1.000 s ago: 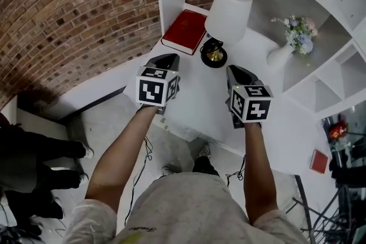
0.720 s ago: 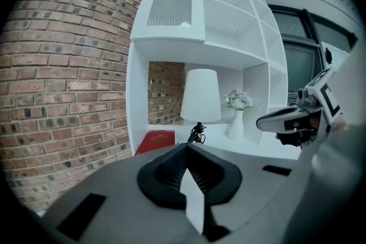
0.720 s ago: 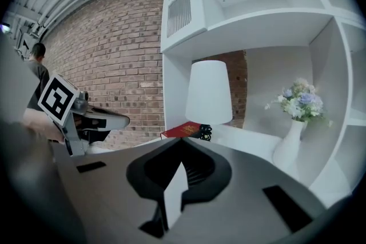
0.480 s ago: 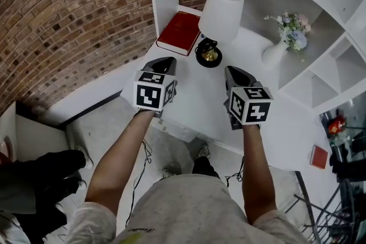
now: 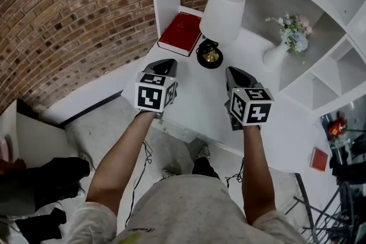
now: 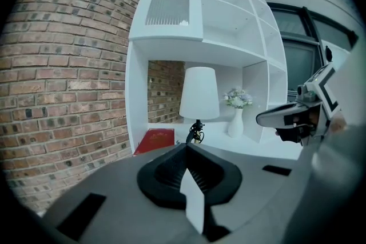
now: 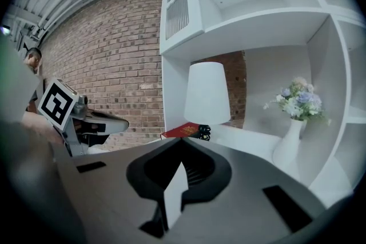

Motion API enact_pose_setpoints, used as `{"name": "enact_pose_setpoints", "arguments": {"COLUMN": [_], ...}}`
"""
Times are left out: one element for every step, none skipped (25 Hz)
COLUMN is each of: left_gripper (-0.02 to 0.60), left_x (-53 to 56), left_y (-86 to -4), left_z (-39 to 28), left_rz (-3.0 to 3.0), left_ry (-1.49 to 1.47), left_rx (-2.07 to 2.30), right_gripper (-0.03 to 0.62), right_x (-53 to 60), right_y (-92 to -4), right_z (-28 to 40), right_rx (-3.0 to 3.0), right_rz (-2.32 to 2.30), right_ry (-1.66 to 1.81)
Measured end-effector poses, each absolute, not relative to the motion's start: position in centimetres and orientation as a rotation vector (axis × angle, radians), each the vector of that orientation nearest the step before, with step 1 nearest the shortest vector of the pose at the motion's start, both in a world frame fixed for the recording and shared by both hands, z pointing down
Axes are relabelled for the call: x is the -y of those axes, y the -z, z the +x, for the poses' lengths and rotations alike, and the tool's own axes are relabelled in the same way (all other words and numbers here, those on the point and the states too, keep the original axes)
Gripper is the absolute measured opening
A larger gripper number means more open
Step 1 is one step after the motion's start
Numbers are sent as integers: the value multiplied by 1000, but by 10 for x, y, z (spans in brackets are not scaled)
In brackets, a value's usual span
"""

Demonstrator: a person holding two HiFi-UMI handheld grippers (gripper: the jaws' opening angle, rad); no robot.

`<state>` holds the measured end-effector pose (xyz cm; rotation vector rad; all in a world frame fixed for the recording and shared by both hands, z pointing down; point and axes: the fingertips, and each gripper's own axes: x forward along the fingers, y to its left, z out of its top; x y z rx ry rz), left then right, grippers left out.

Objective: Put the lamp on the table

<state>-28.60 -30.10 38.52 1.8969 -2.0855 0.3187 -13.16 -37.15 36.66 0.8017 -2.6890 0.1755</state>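
White-shaded, the lamp [image 5: 220, 17] stood upright on the table [image 5: 194, 97] beside a red book [image 5: 180, 33]. The left gripper [image 5: 164, 64] and right gripper [image 5: 235, 72] hovered short of it, both closed and empty. A good grasp probably needed the jaws opened first, then set on the dark stem.

No text, number or brand can be read in any view. The red book [image 5: 180, 32] carries a gold cover mark, too small to read. The shirt [image 5: 189, 203] has a short printed word at its hem, blurred. The cubes on the left gripper [image 5: 165, 64] and right gripper [image 5: 233, 71] show square marker patterns only, no characters.
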Motion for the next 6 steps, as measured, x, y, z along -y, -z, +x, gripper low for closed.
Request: {"name": "enact_pose_setpoints", "arguments": {"left_gripper": [-5, -5, -5, -3, -5, -5], "left_x": [302, 302, 303, 303, 303, 303], "left_y": [-386, -387, -388, -389, -389, -390], "left_z": [-286, -286, -286, -286, -286, -286], "left_rz": [1894, 1892, 1891, 1889, 1888, 1887], "left_ry": [-319, -320, -320, -321, -321, -321], "left_rx": [2087, 2087, 2087, 2086, 2085, 2083], "right_gripper": [3, 3, 3, 3, 3, 3], "right_x": [372, 373, 374, 374, 374, 374], "right_y": [-367, -368, -369, -369, -370, -370], "right_z": [-132, -132, -132, -132, -133, -133], "right_rx": [2690, 2690, 2690, 2690, 2690, 2690], "right_rz": [800, 797, 795, 792, 790, 788], "right_ry": [-175, -175, -175, -175, -175, -176]}}
